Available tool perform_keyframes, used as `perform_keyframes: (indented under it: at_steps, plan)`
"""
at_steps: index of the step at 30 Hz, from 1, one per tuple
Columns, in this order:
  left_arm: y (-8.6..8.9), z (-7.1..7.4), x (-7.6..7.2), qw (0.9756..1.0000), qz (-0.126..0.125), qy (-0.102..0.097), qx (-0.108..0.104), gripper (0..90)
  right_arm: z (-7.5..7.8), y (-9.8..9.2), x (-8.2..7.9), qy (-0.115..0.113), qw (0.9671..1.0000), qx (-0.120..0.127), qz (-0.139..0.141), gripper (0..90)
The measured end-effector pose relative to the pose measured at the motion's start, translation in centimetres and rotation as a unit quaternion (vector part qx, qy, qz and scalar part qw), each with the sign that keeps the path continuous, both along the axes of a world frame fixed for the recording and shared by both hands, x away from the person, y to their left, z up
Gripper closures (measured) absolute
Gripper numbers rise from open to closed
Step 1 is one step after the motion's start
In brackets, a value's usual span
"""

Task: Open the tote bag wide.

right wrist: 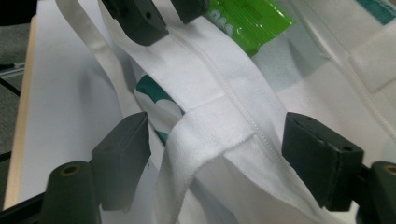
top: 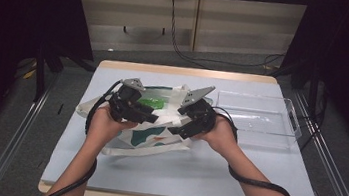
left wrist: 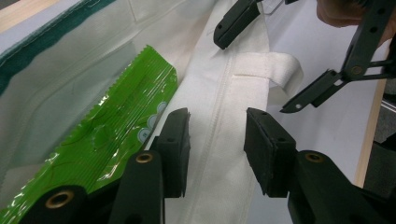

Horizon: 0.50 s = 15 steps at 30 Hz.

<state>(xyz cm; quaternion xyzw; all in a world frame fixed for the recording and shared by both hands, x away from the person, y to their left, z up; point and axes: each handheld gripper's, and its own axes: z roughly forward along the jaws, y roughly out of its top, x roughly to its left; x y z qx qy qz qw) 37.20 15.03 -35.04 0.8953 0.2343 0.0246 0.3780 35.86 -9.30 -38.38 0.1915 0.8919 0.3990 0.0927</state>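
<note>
Both grippers straddle the rim of a white tote bag (top: pixel 142 139) lying on the table (top: pixel 177 179): the left gripper (left wrist: pixel 217 140) and the right gripper (right wrist: pixel 217 156) each stand parted, pads clear of the cloth. A green packet (left wrist: pixel 116 135) lies inside the bag's mouth, with a clear tray (top: pixel 260 121) just beside the bag.

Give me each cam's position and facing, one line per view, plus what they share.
High view: above the person's side, looking forward and down on the table; both forearms, left tongs, right tongs at the tote bag.
Left gripper view: rides the left tongs, open astride the bag's rim; right tongs beyond.
Right gripper view: rides the right tongs, open around the rim and handle strap.
Shared: green packet in the bag.
</note>
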Motion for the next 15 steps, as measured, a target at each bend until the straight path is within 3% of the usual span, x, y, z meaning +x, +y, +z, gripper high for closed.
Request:
perform_keyframes:
  at_steps: [6, 9, 15]
  plan:
    - [0.6, 0.8, -0.1, 0.9992, 0.031, -0.024, -0.003, 45.4, 0.0, -0.3, 0.1, 0.005, 0.9998, 0.011, -0.016, 46.0]
    - [1.2, 1.6, 0.0, 0.9981, 0.048, -0.037, -0.004, 39.1, -0.1, -0.5, 0.2, 0.013, 0.9997, 0.016, -0.017, 49.8]
    - [2.5, 3.1, 0.7, 0.9955, 0.072, -0.062, 0.005, 37.1, -0.1, -0.5, 0.0, 0.011, 0.9998, 0.015, -0.01, 55.4]
